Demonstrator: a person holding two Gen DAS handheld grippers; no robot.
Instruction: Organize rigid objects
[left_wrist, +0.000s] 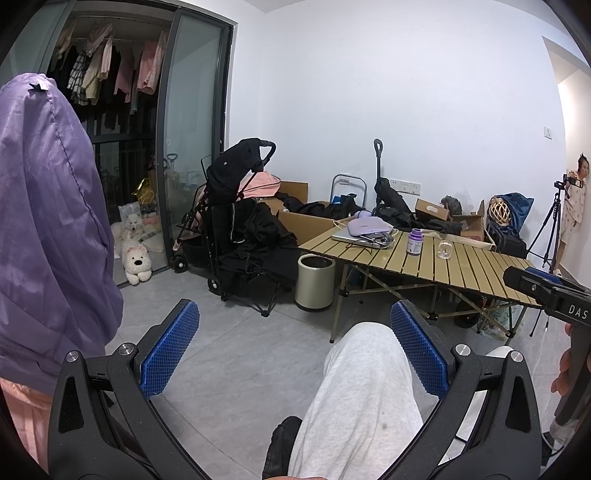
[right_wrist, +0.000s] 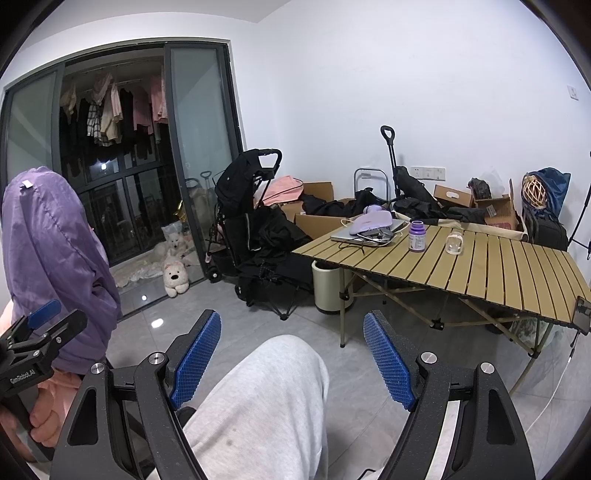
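Surroundings: a slatted folding desk (right_wrist: 480, 266) stands across the grey tiled floor, well apart from both grippers. On it sit a purple bottle (right_wrist: 417, 236) with a white label, a clear glass (right_wrist: 454, 243) just beside it, and a laptop (right_wrist: 364, 234) carrying a lilac pouch (right_wrist: 371, 220) and cables. A cream bin (right_wrist: 325, 284) stands under the desk's near corner. A black stroller (right_wrist: 245, 206), cardboard boxes (right_wrist: 317, 218) with dark clothing, and a plush dog (right_wrist: 175, 278) by the glass sliding door (right_wrist: 201, 147) crowd the far side. A purple garment (right_wrist: 55, 266) hangs close on the left. The operator's grey-trousered knee (right_wrist: 266, 398) lies between the grippers and the desk.

Pose: the left gripper (left_wrist: 295, 354) is held low over the knee, fingers (left_wrist: 170, 347) wide apart, holding nothing. The right gripper (right_wrist: 291, 362) is likewise low, fingers (right_wrist: 388, 365) wide apart and holding nothing. Each appears at the edge of the other's view, gripped by a bare hand (right_wrist: 40, 413).

Writing: "GenRobot.AI" on the left gripper body; "DAS" on the right. The bottle label is unreadable.
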